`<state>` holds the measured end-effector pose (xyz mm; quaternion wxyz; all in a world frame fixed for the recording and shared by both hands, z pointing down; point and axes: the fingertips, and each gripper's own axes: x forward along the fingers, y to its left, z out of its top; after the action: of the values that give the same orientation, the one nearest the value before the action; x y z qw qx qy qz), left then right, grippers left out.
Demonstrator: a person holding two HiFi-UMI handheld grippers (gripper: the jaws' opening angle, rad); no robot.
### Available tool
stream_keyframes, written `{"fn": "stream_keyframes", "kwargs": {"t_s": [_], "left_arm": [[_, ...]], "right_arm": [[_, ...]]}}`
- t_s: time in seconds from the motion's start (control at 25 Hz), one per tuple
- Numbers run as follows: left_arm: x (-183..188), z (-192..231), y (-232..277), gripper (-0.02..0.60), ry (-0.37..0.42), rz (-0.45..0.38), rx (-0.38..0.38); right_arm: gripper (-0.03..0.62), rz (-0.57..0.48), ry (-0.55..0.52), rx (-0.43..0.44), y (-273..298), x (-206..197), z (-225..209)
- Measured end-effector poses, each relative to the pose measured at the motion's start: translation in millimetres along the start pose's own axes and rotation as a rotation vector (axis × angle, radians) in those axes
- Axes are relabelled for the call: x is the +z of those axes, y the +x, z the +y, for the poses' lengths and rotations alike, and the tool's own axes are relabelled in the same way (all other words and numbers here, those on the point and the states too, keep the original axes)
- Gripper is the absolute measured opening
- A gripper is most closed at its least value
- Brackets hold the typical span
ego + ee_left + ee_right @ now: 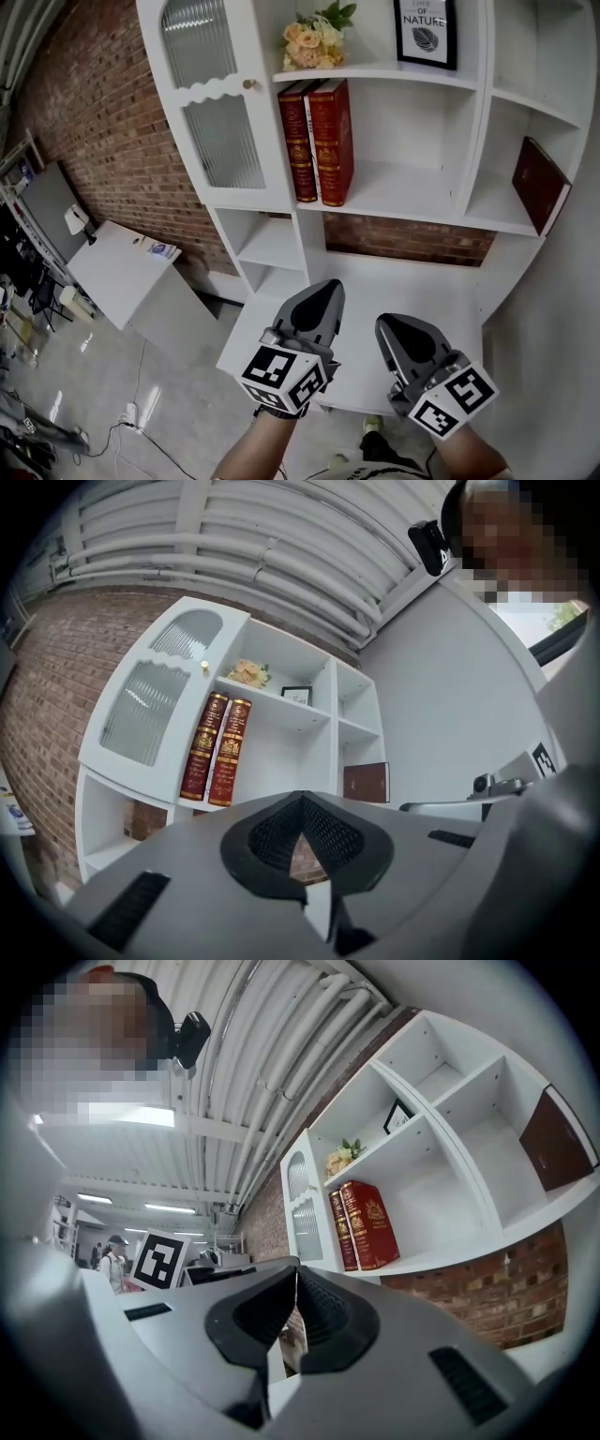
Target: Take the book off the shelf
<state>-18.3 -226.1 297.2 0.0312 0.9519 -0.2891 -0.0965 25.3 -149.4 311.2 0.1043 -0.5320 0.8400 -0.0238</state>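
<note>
Two red books with gold print (pixel 319 141) stand upright side by side in the middle compartment of the white shelf (pixel 412 202). A darker red book (pixel 541 185) leans alone in the right compartment. The red pair (pixel 217 749) and the dark book (pixel 367 782) also show in the left gripper view, and the pair (pixel 361 1224) in the right gripper view. My left gripper (pixel 328 286) and right gripper (pixel 386 324) hover side by side below the shelf, well short of the books. Both are shut with nothing between the jaws.
A bunch of pale flowers (pixel 314 42) and a framed print (pixel 427 33) sit on the upper shelf. A ribbed-glass cabinet door (pixel 211 103) is left of the books. A white counter (pixel 412 291) lies under the grippers. A low white table (pixel 122 267) stands by the brick wall.
</note>
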Motion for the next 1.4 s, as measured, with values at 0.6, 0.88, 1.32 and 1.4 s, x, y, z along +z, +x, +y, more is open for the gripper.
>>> {"fn": "stream_keyframes", "kwargs": {"t_s": [0.6,0.88,1.32,1.4], "left_arm": [[41,70,139,0.014,0.120,-0.100,0.164],[61,108,177,0.161,0.196,-0.158,0.290],[70,155,215,0.241,0.257,-0.180,0.412],[70,159,218,0.244,0.258,-0.185,0.430]], "right_arm": [[0.018,-0.035,0.004,0.175,77,31,-104],[0.018,-0.035,0.031,0.193,93,30,-131],[0.018,-0.018,0.046,0.184,101,27,-155],[0.018,-0.015,0.053,0.182,103,26,-159]]}}
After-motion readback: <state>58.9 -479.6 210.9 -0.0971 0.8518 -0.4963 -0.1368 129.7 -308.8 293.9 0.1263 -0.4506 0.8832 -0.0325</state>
